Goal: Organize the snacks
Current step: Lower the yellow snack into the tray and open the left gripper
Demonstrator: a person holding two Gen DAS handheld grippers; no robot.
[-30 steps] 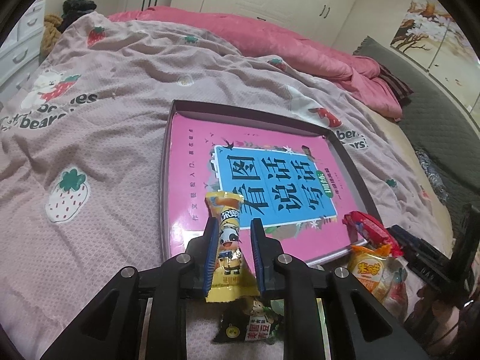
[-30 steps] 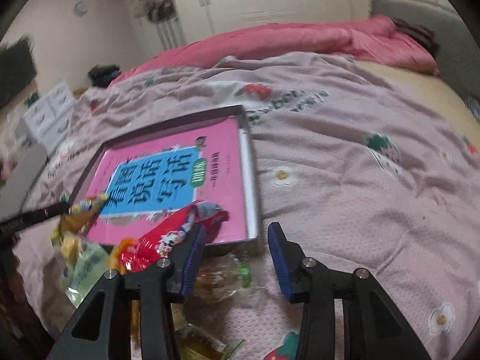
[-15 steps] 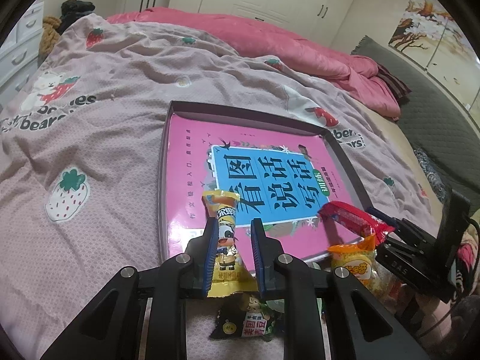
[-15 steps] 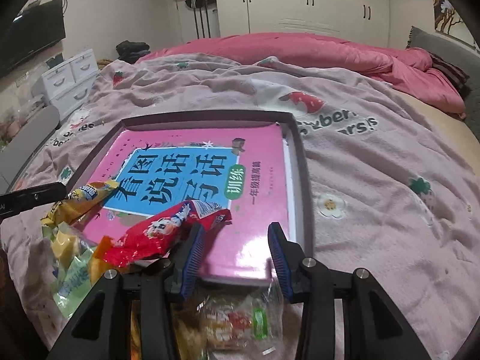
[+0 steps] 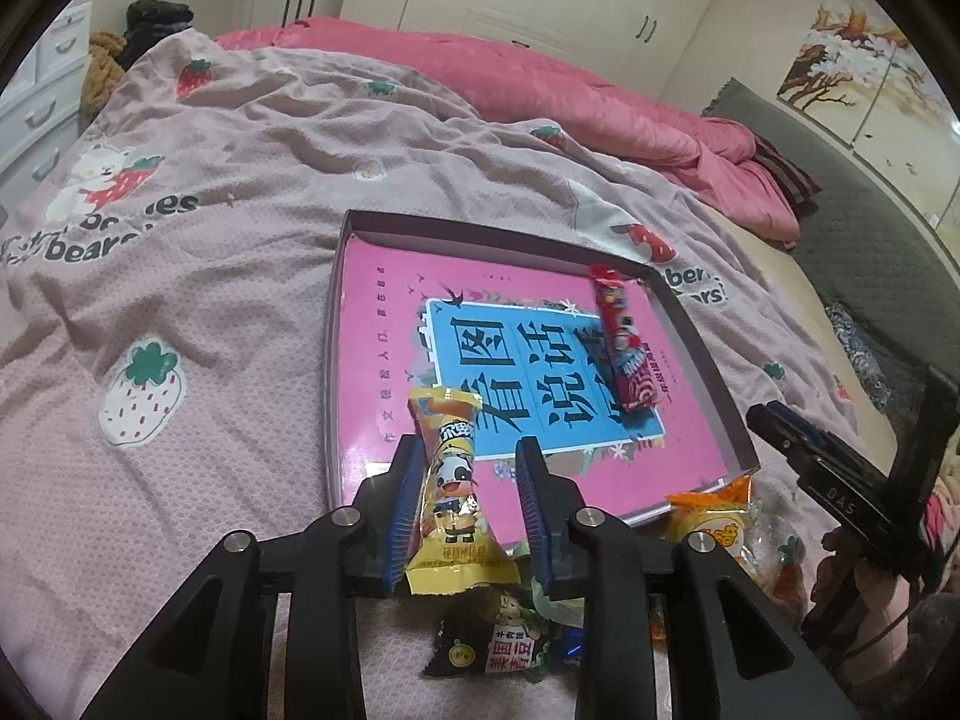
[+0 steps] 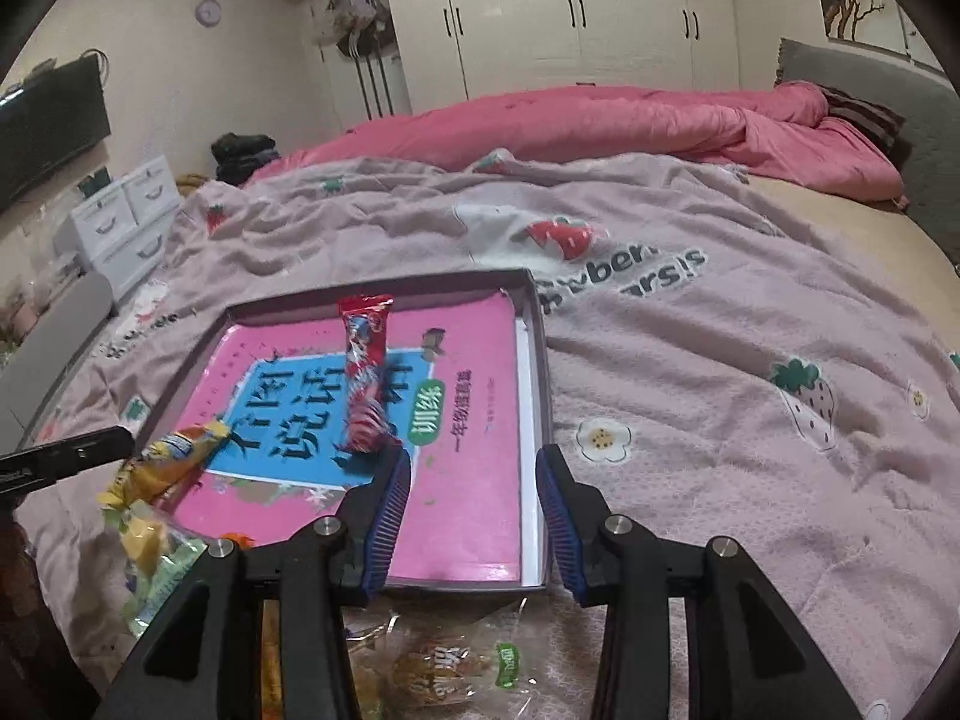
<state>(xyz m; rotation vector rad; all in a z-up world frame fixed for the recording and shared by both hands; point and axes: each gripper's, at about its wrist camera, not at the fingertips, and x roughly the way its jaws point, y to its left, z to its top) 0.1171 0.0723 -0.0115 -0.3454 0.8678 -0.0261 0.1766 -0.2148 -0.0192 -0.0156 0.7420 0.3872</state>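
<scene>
A yellow snack packet (image 5: 453,492) with a cartoon cow stands between the fingers of my left gripper (image 5: 469,462), at the near edge of the dark shallow tray (image 5: 336,330). The left jaws are opening; the packet leans on the left pad and the right pad stands clear of it. A red snack packet (image 5: 621,348) lies loose on the pink book (image 5: 384,360) inside the tray. My right gripper (image 6: 474,462) hovers open over the tray's near edge, nothing between its fingers, the red packet (image 6: 363,384) just beyond its left fingertip.
More snacks lie in front of the tray: an orange packet (image 5: 714,522), a green one (image 5: 510,642) and a clear bag (image 6: 456,666). All rest on a strawberry-print bedspread (image 5: 180,300). A pink quilt (image 5: 540,78) lies at the back, white drawers (image 6: 120,222) to the left.
The red packet has left the right gripper's side and now lies farther in on the book. The left jaws have widened around the yellow packet. The right gripper has lifted slightly.
</scene>
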